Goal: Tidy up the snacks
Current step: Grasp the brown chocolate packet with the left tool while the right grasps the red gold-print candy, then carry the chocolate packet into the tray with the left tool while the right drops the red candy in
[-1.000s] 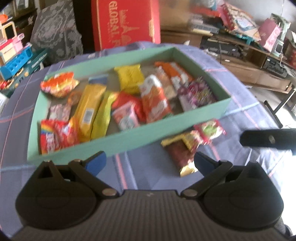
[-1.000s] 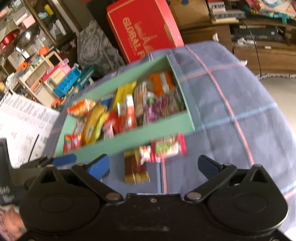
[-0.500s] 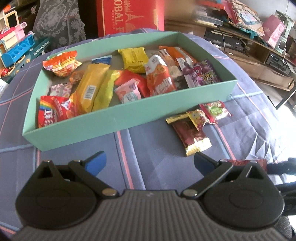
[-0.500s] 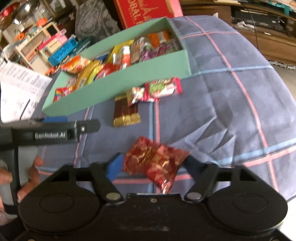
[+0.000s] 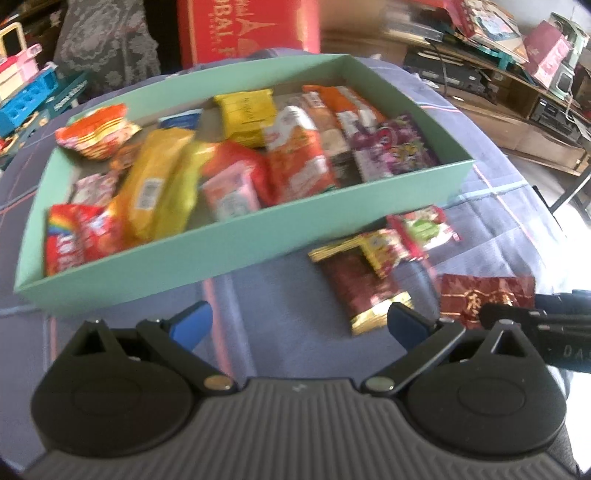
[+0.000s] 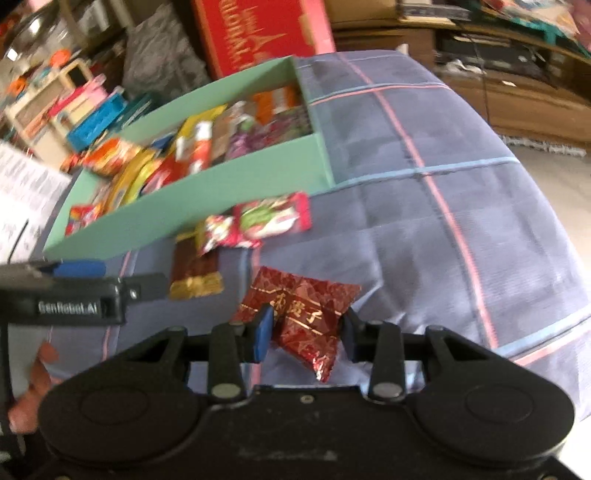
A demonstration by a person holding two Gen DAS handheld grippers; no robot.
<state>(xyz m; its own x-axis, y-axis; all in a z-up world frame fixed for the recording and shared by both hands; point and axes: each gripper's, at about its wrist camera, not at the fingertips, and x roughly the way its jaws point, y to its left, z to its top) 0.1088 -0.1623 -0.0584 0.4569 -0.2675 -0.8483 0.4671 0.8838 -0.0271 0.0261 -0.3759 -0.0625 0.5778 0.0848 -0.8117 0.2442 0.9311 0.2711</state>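
A green box (image 5: 236, 254) (image 6: 221, 184) holds several snack packets on the blue checked cloth. In front of it lie a dark red and gold bar (image 5: 358, 288) (image 6: 194, 269), a small red and yellow packet (image 5: 384, 247) (image 6: 221, 232) and a red and green packet (image 5: 424, 229) (image 6: 273, 218). My right gripper (image 6: 304, 328) is shut on a red foil packet with gold print (image 6: 306, 314) (image 5: 480, 295), held just above the cloth. My left gripper (image 5: 295, 325) is open and empty, low over the cloth in front of the box.
A red carton (image 5: 247, 29) (image 6: 262, 33) stands behind the box. Toys (image 5: 26, 92) crowd the far left and cluttered wooden shelves (image 5: 517, 74) run along the right. The cloth drops away at the right edge (image 6: 546, 229).
My right gripper has closed on the red foil packet and moved it forward towards the box. My left gripper has drawn a little nearer the box and stays open.
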